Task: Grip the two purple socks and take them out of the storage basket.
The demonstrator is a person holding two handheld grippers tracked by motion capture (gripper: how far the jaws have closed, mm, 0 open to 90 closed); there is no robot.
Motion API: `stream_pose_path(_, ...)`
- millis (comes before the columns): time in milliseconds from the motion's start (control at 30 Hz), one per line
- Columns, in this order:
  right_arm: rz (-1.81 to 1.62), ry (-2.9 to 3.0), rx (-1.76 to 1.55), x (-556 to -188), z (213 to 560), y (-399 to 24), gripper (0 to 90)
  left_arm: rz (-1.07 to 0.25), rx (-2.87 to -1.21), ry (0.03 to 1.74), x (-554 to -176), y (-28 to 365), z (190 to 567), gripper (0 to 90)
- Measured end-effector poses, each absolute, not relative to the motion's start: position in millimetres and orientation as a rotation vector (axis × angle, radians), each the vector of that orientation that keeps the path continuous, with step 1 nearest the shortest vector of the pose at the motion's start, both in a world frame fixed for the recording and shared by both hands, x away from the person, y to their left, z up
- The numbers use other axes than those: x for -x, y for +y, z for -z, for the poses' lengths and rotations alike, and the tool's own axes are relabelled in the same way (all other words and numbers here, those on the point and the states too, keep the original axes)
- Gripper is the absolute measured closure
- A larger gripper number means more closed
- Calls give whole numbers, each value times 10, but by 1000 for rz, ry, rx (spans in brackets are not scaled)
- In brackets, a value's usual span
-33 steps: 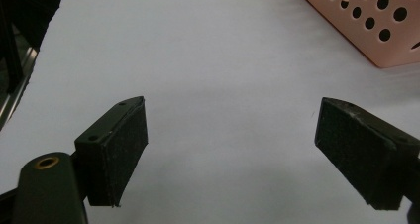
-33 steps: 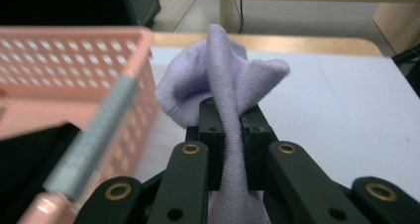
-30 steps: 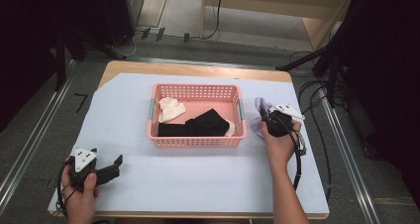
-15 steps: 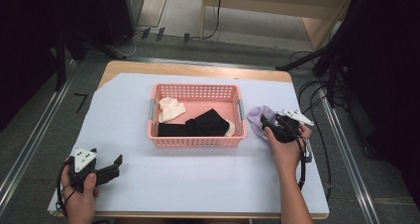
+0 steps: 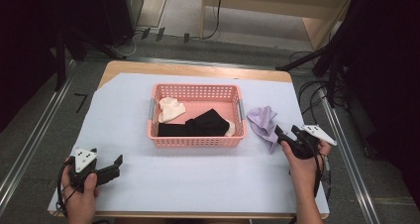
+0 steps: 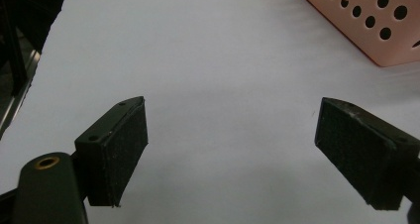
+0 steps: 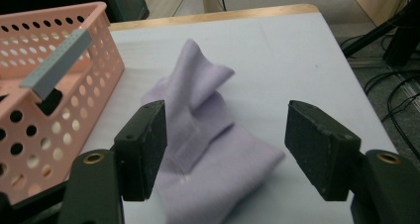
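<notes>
- Pink basket (image 5: 197,140) sits dead centre on the white table cover (image 5: 198,184), holes all over its walls, a grey handle (image 5: 241,110) on its three o'clock end and another at nine o'clock.
- Inside: a cream sock (image 5: 170,109) bunched at the ten o'clock corner, and a black garment (image 5: 198,125) stretched along the six o'clock wall; a sliver of cream peeks from under its three o'clock end.
- Outside it, at three o'clock and just beside the wall, lies the lilac cloth (image 5: 263,121), crumpled, one fold standing up; whether it touches the basket is hard to say.
- In the right gripper view the lilac cloth (image 7: 208,135) runs off the bottom edge behind the jaws, and the basket (image 7: 59,85) is cut off at the left.
- The left gripper view catches just a corner of the basket (image 6: 376,30); what it holds is out of sight there.
- Right gripper (image 5: 286,136), at four o'clock from the basket, points toward ten o'clock with its tips at the cloth's near edge; its jaws have just been opening and now stand wide, the cloth lying between and beyond them, pads not pressing it. The hand wraps the body from below.
- Left gripper (image 5: 117,165) rests low at the seven o'clock corner, aimed toward three o'clock, jaws spread apart over bare cover, nothing between them.
</notes>
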State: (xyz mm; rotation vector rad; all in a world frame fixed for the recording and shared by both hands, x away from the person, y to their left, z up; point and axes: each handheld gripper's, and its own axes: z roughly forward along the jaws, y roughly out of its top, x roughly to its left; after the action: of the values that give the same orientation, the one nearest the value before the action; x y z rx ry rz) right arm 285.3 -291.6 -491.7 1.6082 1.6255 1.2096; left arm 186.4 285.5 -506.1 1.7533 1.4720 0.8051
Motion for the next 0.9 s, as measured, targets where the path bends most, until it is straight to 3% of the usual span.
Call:
stream_pose_path(467, -1243, 1625, -1589, -2291, 5236, -3284, 328, -816, -1756, 1469, -1866, 2845, 5065, 142)
stream_pose_path(900, -1387, 1453, -1606, -1970, 5290, -3481, 251, -802, -1758, 1473, -1867, 2852, 5061, 142)
